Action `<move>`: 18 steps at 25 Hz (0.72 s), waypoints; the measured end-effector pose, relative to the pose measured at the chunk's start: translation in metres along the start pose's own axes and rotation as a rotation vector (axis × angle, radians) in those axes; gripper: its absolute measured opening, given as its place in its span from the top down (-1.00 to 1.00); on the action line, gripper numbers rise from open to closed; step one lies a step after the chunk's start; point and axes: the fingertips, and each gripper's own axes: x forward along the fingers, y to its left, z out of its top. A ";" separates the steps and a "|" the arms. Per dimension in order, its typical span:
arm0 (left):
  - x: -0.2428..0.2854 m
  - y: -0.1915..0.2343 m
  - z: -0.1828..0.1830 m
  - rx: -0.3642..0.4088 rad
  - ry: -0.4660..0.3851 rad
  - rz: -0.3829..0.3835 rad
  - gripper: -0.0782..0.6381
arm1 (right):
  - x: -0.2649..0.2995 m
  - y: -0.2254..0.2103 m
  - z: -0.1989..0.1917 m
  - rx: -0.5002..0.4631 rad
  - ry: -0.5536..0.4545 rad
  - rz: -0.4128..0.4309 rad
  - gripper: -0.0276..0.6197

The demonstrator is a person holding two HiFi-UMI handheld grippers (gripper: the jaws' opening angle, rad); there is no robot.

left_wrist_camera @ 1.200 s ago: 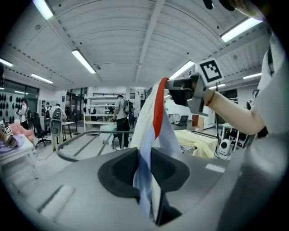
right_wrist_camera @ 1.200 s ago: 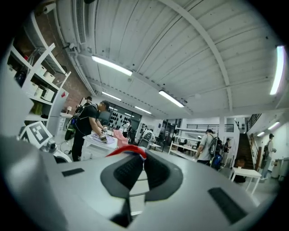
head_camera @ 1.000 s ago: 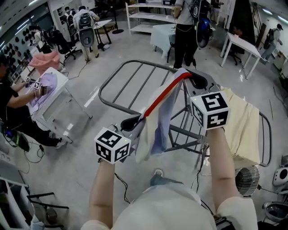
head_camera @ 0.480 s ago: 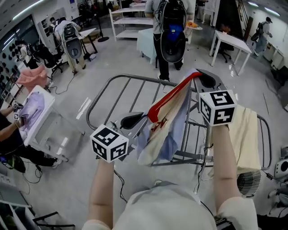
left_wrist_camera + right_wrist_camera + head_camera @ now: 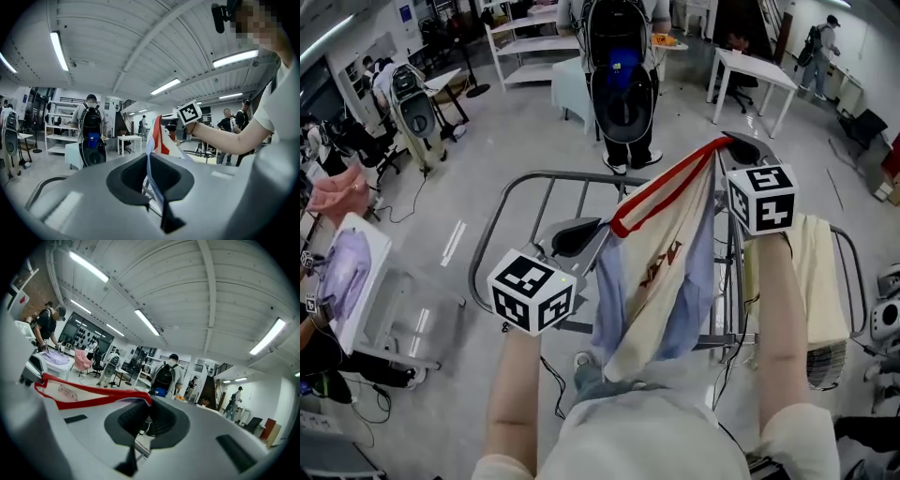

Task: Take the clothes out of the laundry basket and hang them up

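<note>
A cream cloth (image 5: 820,281) lies draped over the grey drying rack (image 5: 553,173).

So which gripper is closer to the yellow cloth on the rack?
Right. The right gripper is just beside the yellow cloth; the left gripper is across the rack.

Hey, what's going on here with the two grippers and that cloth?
A person holds a garment with red trim above a rack. The left gripper and the right gripper are each shut on its top edge. It is not yet draped over a rail. A cream cloth already hangs on the rack's right side.
</note>
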 end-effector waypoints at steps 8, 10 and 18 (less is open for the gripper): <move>-0.027 0.096 -0.026 0.008 0.104 0.046 0.71 | 0.126 0.074 0.007 -0.021 0.083 0.074 0.90; -0.038 0.124 -0.038 0.004 0.131 0.082 0.71 | 0.160 0.101 0.008 -0.035 0.093 0.108 0.90; -0.094 0.228 -0.091 -0.057 0.233 0.267 0.71 | 0.272 0.224 0.003 -0.078 0.149 0.279 0.90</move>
